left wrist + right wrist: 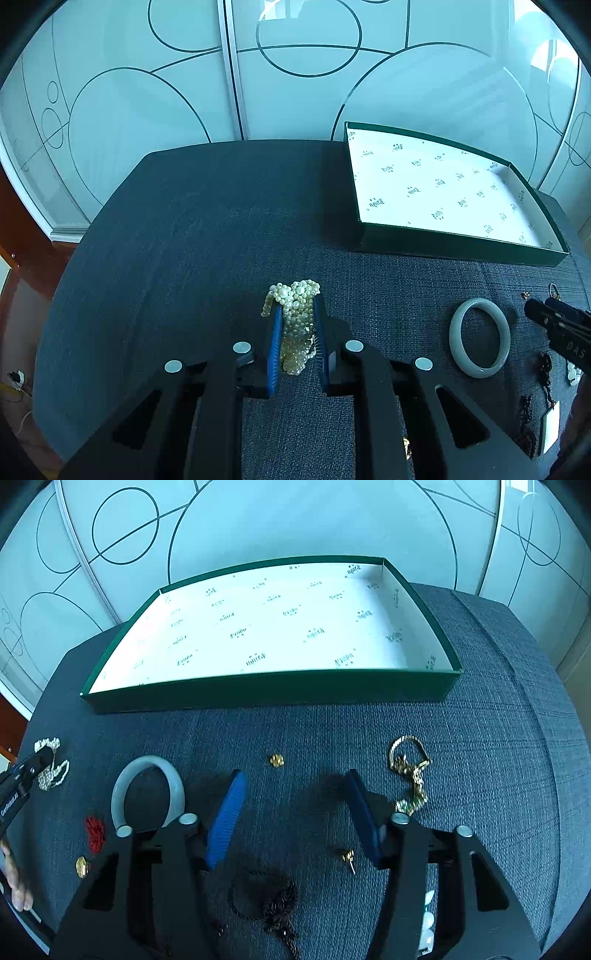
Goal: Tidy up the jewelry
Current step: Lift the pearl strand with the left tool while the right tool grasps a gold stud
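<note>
Left tongs (297,332): clenched on a bunched pearl necklace (295,314), whose strands spill out over the blue pads (275,343) above the dark woven desk (184,240). Right tongs (295,812): released, nothing between the pads, poised over bare fabric. No earlier view is given for comparison.

Writing: small dark logos repeat across the white lining of the green box (266,690); they are too small to read. Lettering on the black body of each gripper, seen at the frame edge of the other camera, is likewise illegible.

Container: the shallow, open box stands at the far side of the desk and holds nothing.

Left wrist view only: the grip on the pearls. Both views: the pale jade bangle (147,790), lying flat.

Right wrist view only: a gold chain tangle (410,771), a small gold ornament (276,760) just beyond the tongs, a gold stud (348,858), a red cord knot (95,832), a gold piece (82,866) and a dark brown cord (277,904), all loose on the desk.
</note>
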Action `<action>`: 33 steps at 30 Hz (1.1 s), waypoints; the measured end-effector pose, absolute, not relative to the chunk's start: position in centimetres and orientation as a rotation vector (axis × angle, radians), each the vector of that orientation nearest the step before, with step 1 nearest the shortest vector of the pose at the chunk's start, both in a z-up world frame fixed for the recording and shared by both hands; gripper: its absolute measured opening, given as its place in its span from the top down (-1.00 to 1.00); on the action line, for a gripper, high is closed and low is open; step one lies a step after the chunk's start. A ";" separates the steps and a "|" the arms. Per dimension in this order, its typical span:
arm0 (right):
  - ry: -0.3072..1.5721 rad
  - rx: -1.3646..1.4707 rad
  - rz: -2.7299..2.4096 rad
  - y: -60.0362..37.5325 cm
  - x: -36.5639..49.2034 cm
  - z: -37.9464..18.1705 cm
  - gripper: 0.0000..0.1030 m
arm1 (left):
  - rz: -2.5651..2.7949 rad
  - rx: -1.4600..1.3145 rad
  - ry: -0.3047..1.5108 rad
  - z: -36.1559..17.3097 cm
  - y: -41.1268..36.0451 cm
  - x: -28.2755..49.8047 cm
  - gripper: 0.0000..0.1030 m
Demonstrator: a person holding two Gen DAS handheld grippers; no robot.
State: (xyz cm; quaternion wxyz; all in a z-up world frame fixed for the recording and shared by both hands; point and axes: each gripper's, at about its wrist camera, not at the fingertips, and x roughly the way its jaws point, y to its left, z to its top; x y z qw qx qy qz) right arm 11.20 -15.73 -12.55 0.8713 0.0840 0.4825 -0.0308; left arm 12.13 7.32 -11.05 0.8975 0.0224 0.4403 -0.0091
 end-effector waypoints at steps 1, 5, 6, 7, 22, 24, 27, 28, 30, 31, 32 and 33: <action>1.007 0.182 -0.062 -15.8 11.4 -12.6 0.06 | -0.019 0.043 0.913 -11.1 7.4 12.2 0.68; 1.004 0.178 -0.069 -15.7 12.2 -12.6 0.17 | -0.022 0.039 0.911 -11.0 7.4 12.2 0.68; 1.004 0.174 -0.070 -15.6 12.4 -12.6 0.22 | -0.023 0.041 0.909 -11.0 7.3 12.2 0.68; 1.003 0.169 -0.071 -15.5 12.5 -12.6 0.25 | -0.023 0.044 0.909 -11.0 7.3 12.2 0.68; 0.971 0.103 -0.109 -15.8 12.6 -12.5 0.87 | -0.024 0.050 0.913 -11.0 6.9 12.1 0.68; 0.970 0.119 -0.106 -16.1 12.5 -12.5 0.87 | -0.024 0.048 0.915 -11.0 6.8 12.1 0.68; 0.968 0.124 -0.107 -16.3 12.2 -12.4 0.87 | -0.026 0.049 0.914 -11.0 6.8 12.1 0.68; 0.967 0.124 -0.107 -16.4 12.0 -12.3 0.88 | -0.028 0.049 0.914 -10.9 6.7 12.1 0.68; 0.965 0.132 -0.111 -16.6 11.6 -12.2 0.88 | -0.031 0.052 0.911 -10.9 6.5 12.1 0.68; 0.965 0.139 -0.113 -16.8 11.4 -12.2 0.88 | -0.032 0.053 0.910 -10.9 6.4 12.1 0.68; 0.965 0.147 -0.115 -17.0 11.2 -12.1 0.88 | -0.034 0.054 0.909 -10.8 6.3 12.0 0.68; 0.964 0.152 -0.117 -17.2 11.1 -12.0 0.88 | -0.035 0.054 0.908 -10.8 6.2 12.0 0.68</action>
